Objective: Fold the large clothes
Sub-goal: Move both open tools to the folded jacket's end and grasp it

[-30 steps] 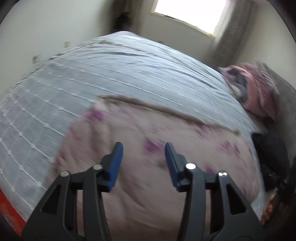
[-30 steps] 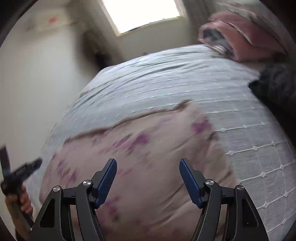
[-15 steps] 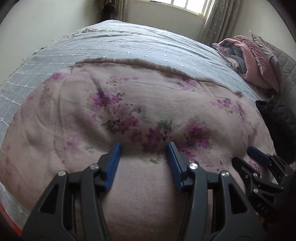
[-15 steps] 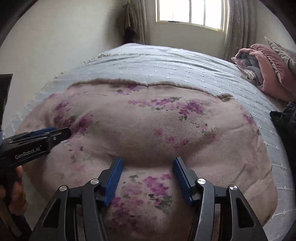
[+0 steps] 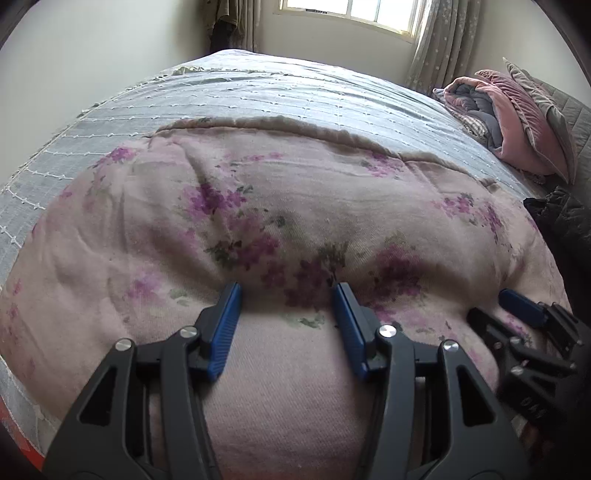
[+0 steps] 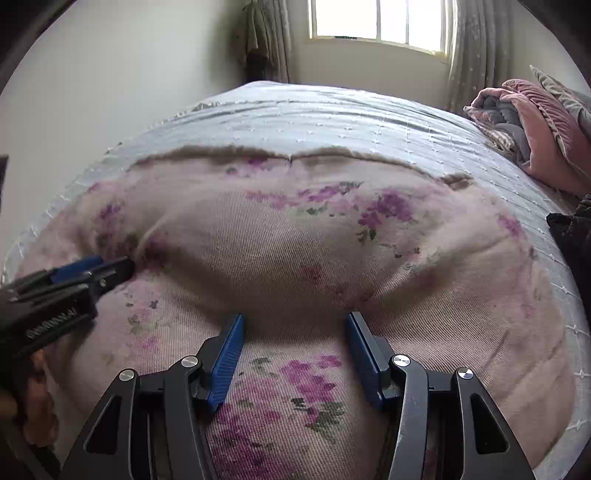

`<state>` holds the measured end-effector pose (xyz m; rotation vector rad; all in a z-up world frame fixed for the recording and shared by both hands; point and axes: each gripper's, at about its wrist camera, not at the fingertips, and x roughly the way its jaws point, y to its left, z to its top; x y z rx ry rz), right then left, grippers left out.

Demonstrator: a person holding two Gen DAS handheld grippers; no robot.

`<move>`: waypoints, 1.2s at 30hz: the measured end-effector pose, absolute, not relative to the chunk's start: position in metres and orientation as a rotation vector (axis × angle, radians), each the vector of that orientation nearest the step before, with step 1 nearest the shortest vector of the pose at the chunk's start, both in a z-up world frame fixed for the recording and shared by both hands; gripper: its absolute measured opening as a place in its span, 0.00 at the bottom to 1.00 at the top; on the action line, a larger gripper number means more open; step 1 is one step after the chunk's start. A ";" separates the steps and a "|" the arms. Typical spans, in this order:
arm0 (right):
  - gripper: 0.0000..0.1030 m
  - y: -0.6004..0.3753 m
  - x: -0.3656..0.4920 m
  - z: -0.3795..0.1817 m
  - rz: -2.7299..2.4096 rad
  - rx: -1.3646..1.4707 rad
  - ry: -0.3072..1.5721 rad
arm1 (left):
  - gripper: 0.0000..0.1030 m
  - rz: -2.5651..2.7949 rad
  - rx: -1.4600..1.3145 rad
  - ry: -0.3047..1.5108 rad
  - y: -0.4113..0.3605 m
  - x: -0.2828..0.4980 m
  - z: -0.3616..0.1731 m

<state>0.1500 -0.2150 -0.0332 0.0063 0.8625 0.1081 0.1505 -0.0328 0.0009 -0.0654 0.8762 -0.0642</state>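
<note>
Bedroom with one window (image 6: 376, 22) at the far end and a grey bedspread (image 5: 258, 96) across the bed, and on it lies the one pink floral garment (image 5: 258, 206), spread flat near me. I'm at the near edge with both claws: my left claw (image 5: 286, 306) and right claw (image 6: 293, 332) each sit with fingers apart, straddling a raised ridge of the cloth, nothing clamped yet. Looks like the grab-before-folding step to me; next I'd pinch both shut and carry the near edge toward the far hem. One pile of pink bedding (image 6: 532, 125) sits off right.
</note>
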 end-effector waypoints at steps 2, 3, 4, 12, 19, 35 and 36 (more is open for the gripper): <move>0.55 -0.223 0.146 -0.020 0.086 0.031 0.847 | 0.52 -0.072 -0.077 0.875 -0.031 0.150 0.002; 0.55 -0.231 0.142 -0.014 0.061 0.040 0.832 | 0.52 -0.077 -0.081 0.875 -0.030 0.150 0.002; 0.55 -0.238 0.138 -0.010 0.036 0.040 0.822 | 0.52 -0.082 -0.082 0.876 -0.030 0.150 0.003; 0.56 -0.307 0.117 -0.010 -0.109 0.116 0.853 | 0.52 -0.093 -0.075 0.868 -0.028 0.148 0.008; 0.56 -0.320 0.115 -0.014 -0.175 0.106 0.871 | 0.52 -0.102 -0.165 0.822 0.020 0.136 0.033; 0.74 -0.373 0.118 -0.046 -0.257 0.314 1.008 | 0.40 -0.006 -0.298 0.920 0.107 0.152 0.005; 0.76 -0.378 0.118 -0.048 -0.249 0.348 1.013 | 0.39 -0.004 -0.309 0.920 0.110 0.152 0.005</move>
